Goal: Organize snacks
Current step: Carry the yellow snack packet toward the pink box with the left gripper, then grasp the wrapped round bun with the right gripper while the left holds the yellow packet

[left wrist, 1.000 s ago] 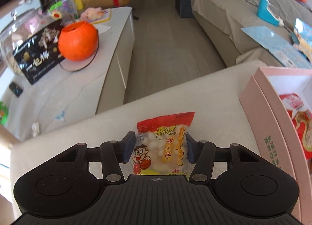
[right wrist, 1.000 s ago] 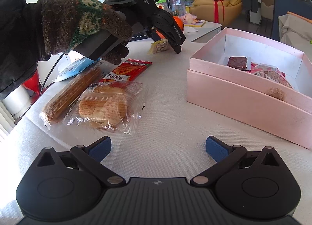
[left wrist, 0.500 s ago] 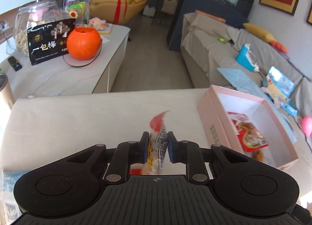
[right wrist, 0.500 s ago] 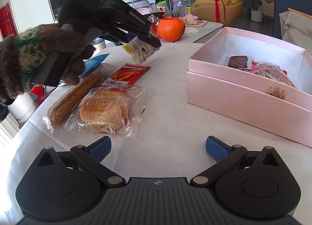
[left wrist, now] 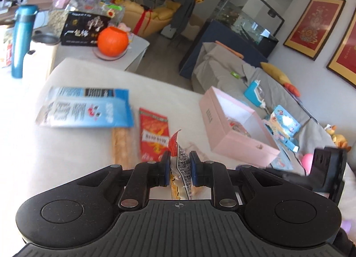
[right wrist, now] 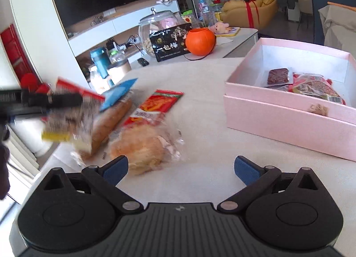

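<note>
Packet of snacks sits pinched edge-on in the closed left claw at lower centre of frame, clear of the bench; carry it level to the pink box at right before releasing; right claw gapes, unloaded.

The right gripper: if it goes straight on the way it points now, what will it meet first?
Probably bare tablecloth. The right gripper is open and empty, pointing down between the bread bag and the pink box; depth is unclear.
</note>
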Demonstrator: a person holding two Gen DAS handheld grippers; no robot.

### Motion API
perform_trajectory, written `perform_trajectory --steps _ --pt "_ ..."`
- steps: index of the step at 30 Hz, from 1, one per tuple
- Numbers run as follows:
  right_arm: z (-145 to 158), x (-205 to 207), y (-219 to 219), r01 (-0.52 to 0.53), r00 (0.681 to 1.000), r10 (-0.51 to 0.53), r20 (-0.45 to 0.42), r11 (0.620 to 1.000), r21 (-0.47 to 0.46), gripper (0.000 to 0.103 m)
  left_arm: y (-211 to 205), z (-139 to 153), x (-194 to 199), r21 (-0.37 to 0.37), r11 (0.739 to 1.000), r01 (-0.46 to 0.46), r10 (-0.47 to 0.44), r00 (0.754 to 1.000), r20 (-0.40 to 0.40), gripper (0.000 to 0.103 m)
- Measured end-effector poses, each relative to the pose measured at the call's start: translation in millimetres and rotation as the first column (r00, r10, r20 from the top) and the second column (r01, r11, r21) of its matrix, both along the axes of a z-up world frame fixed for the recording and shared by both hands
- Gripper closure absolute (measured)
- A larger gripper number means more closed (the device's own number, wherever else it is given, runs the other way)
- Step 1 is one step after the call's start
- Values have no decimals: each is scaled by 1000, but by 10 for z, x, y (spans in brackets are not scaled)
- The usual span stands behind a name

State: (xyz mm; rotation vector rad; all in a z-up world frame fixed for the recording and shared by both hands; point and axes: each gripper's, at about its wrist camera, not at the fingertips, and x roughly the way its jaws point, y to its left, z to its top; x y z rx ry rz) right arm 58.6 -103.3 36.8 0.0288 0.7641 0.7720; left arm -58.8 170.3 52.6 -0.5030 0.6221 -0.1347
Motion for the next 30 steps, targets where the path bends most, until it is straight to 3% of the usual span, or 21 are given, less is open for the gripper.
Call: perform_trajectory --steps 4,7,10,16,20,23,27,28,29,30 --pt "177 28 478 10 999 -7 41 996 -84 1 115 -211 -263 -43 996 -73 72 997 -35 82" --pt "120 76 749 -52 999 50 -15 984 -170 7 144 -256 -390 -33 991 -127 126 992 -32 81" --pt "59 -90 781 -94 994 107 34 956 -276 7 136 -291 -419 -60 993 -97 95 995 -26 82" --pt "78 -238 302 100 975 2 221 888 -449 7 144 -392 -411 -101 992 -79 78 997 -10 82" --pt "226 -99 160 54 997 -35 65 943 -328 7 71 -410 -398 -68 995 -72 71 997 -13 82" --pt "284 57 373 39 999 -47 -29 973 -229 7 10 -418 -380 -40 997 -67 65 997 -39 82" --pt "198 258 927 44 996 -62 -57 961 -271 8 -5 -420 -316 -10 997 -78 78 995 -59 82" --pt "140 293 1069 29 997 -51 -64 954 -300 12 -6 -414 -299 5 996 -84 84 994 -65 82" --pt "107 303 1142 15 997 -40 -71 948 -319 27 -11 -407 -288 22 996 -83 84 994 -67 82" --pt "83 291 1183 5 996 -33 -79 942 -337 35 -30 -388 -282 39 996 -79 81 995 -66 83"
